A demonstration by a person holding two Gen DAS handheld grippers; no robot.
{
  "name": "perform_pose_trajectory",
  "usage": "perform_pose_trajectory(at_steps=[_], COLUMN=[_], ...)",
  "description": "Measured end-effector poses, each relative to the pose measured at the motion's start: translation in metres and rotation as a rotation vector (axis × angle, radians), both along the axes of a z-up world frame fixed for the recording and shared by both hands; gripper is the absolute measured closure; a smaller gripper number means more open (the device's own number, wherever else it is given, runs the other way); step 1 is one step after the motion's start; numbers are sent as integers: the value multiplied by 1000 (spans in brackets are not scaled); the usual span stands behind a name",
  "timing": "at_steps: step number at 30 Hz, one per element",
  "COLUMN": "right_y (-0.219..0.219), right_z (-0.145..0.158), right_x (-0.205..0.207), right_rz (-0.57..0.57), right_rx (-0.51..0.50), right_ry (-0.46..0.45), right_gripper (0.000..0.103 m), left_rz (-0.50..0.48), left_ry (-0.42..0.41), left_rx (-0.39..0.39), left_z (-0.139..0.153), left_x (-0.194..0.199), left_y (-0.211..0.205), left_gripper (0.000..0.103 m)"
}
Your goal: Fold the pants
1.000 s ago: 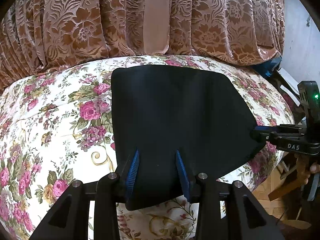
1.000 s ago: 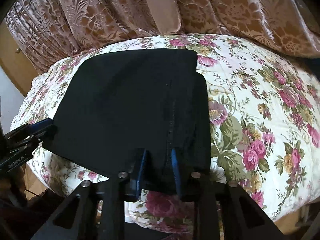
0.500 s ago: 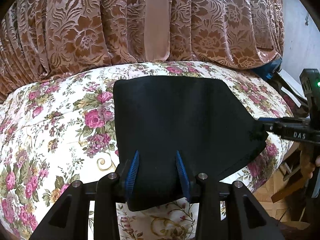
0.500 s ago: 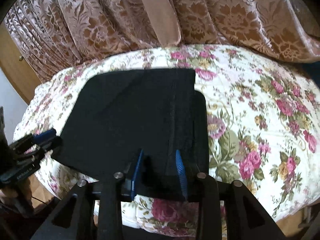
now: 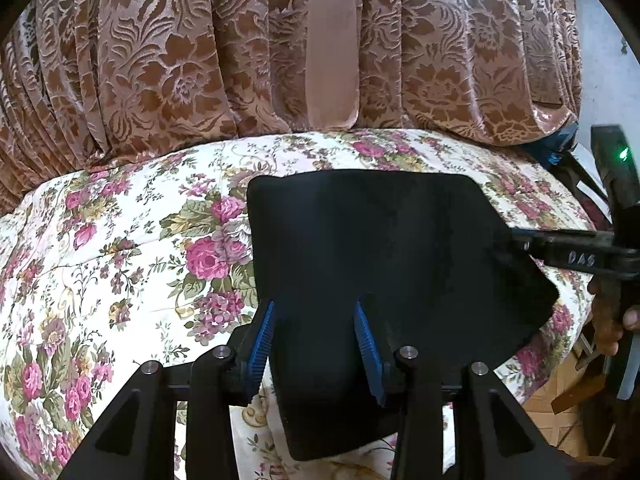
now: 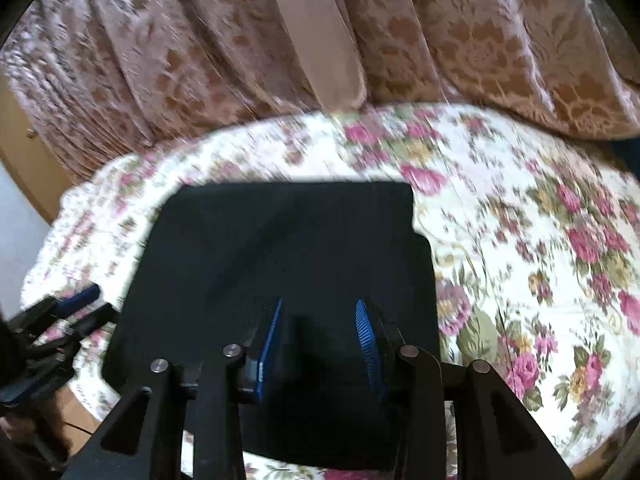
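The bedspread (image 5: 120, 264), white with pink flowers, is covering the bed and is taking up the left of the left wrist view. Behind it a brown patterned curtain (image 5: 168, 64) is hanging down to the mattress edge.

The pants (image 5: 380, 248), black and folded into a flat, roughly square pile, are lying on the bedspread near the bed's front edge, with the nearest corner drooping over that edge.

The left gripper (image 5: 316, 344) is pointing down at the near edge of the pants. Its blue pads (image 5: 259, 346) are standing apart on either side of the cloth edge; the cloth is lying between them with dark gaps at both pads, so nothing is being clamped.

Further right in the same view, the right gripper (image 5: 520, 246) is reaching in from the side at the right-hand corner of the pants, with a hand (image 5: 612, 320) on its handle below.

In the right wrist view, which is blurred, the left gripper (image 6: 76, 308) is showing at the far left beside the pile's left corner. The pants (image 6: 288, 248) are filling the centre. The right gripper (image 6: 318, 340) is poised over their near edge; its jaws have just been opening, and the pads are standing apart with cloth between them but not pressed. The bedspread (image 6: 540, 264) is running on to the right.
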State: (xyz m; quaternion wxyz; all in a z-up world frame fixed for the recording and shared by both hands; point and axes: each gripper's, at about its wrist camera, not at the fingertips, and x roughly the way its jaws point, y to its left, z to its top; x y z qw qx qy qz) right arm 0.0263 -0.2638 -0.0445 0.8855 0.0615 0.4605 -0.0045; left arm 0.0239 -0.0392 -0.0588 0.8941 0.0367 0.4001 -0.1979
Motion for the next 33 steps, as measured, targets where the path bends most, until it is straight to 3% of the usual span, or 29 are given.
perform_pose_trajectory(at_steps=[2,8,10,16,18,20,25,30,33], right_y=[-6,-18,-22,-28,-28,-30,-46,-72,-95], right_z=[-13,-23,-22,-21,-20,-21,-35,-34,-54], right_x=[2,-1,-2,-4,-5,-6,0,3,9], right_rz=[-22,-41,-51,-49,-23,-8,42,-6,-43], right_rx=[-19,-36,-29,31,68,93,180,291,422], right_ry=[40,46,34,23,22,30,71,46,109], right_gripper=[66,66,59,54,41,20,17,15,15], left_rz=[1,13,22,34,27,4,-43,-69,-85], left_ry=[15,56,63,75,103,161,352,412,477], left_rx=[2,-28,-36,-56,-116,-201,-433,-521,-571], left_z=[-5,-18,-18,-19,-21,-27,-57,-66,-81], left_x=[3,14,17,23,27,34,65,82,93], left_y=[0,4,8,15,21,29,43,40,36], left_gripper=[61,53,50,50,45,26,22,22,28])
